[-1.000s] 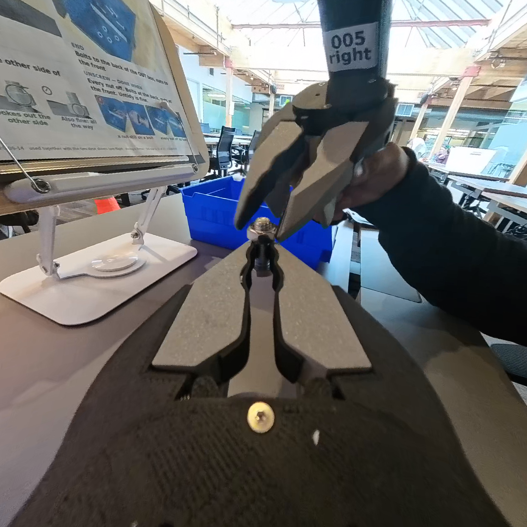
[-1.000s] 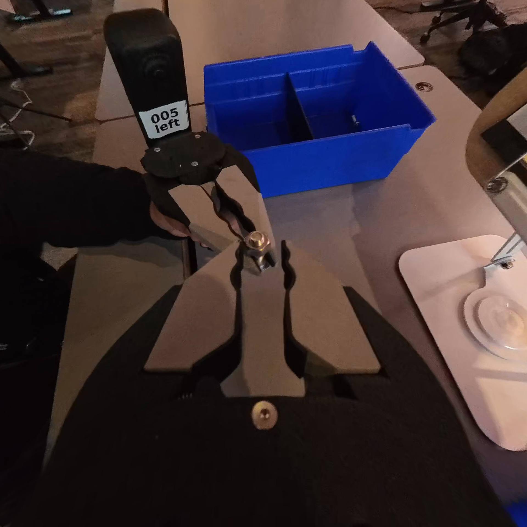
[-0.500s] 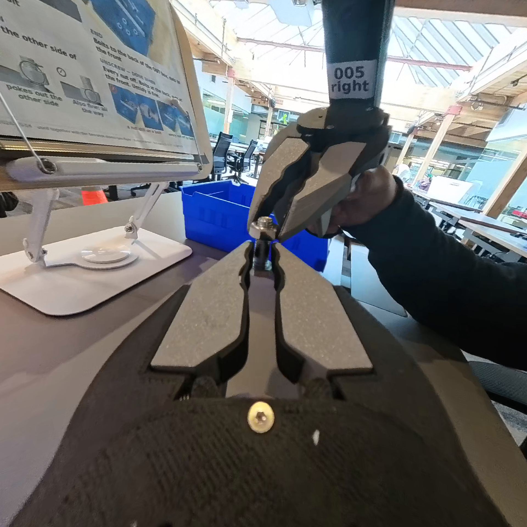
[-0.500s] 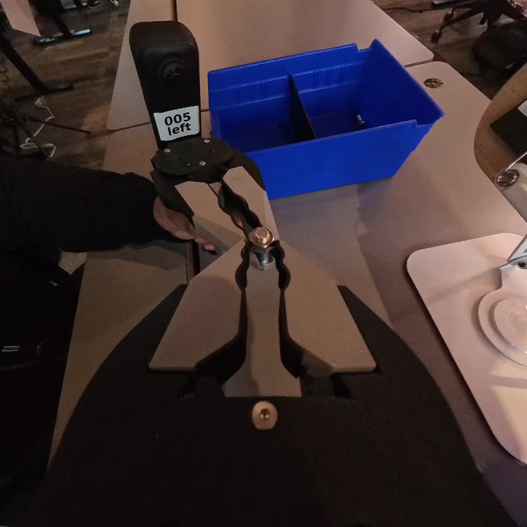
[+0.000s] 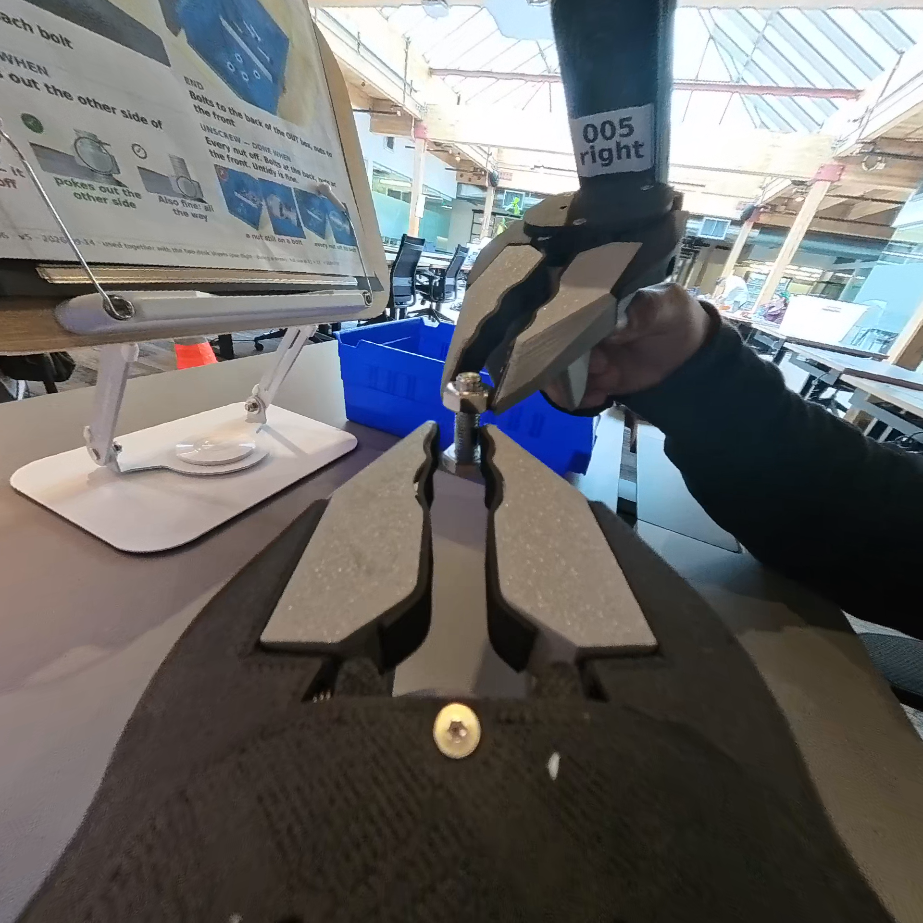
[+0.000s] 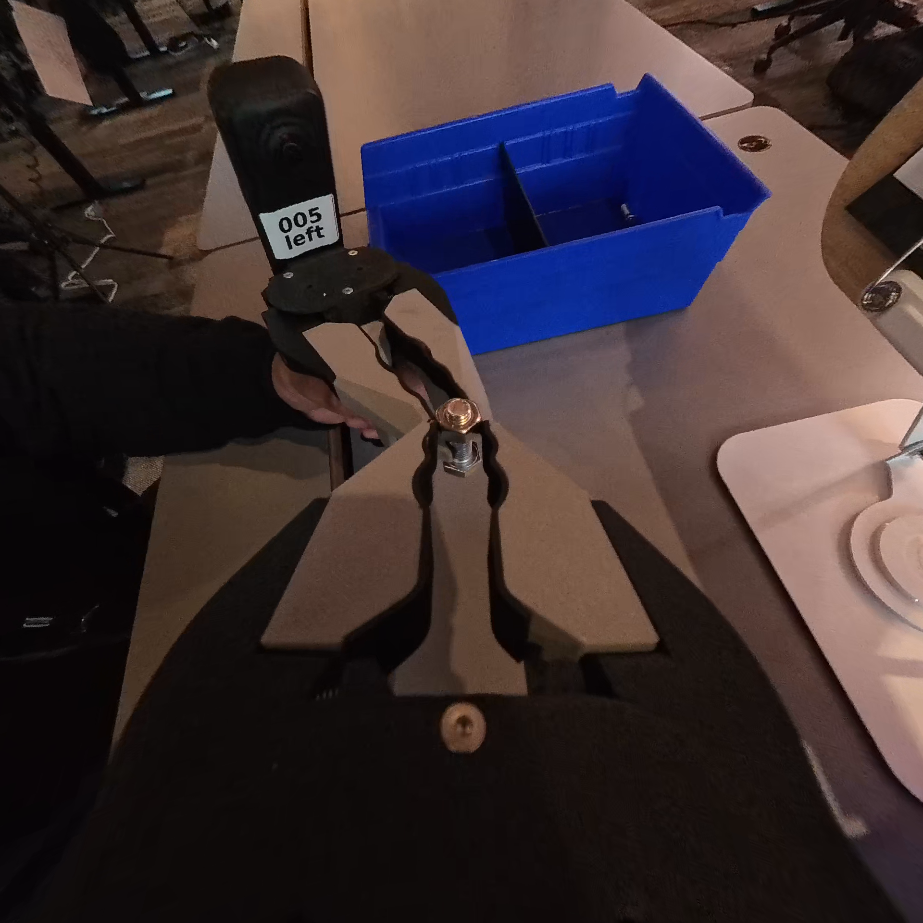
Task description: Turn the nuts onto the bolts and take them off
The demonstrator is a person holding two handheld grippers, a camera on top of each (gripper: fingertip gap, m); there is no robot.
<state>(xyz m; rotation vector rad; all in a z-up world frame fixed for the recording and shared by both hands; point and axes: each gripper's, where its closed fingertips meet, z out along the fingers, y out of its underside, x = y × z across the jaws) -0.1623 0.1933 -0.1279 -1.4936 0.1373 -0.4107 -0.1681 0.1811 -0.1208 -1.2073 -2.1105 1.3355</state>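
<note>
A steel bolt (image 5: pixel 466 435) with a hex nut (image 5: pixel 464 397) near its top end stands upright above the table. My left gripper (image 5: pixel 460 439) is shut on the bolt's threaded shank, just below the nut. My right gripper (image 5: pixel 473 394) comes down from above, its fingertips on either side of the nut. In the right wrist view the nut (image 6: pixel 457 415) sits between my right gripper's (image 6: pixel 458 430) tips, with the bolt head (image 6: pixel 460 462) below it. The left gripper (image 6: pixel 433 417) reaches in from the upper left.
A blue divided bin (image 6: pixel 574 294) stands on the table behind the grippers, with a small bolt (image 6: pixel 627 212) in its right compartment; it also shows in the left wrist view (image 5: pixel 394 369). A white document stand (image 5: pixel 185 479) with an instruction sheet stands beside it. Only a small space, under 4 cm, lies between the two pairs of fingers.
My right gripper was open beside the nut one second ago and has closed around it. The bolt now stands more upright between the two grippers.
</note>
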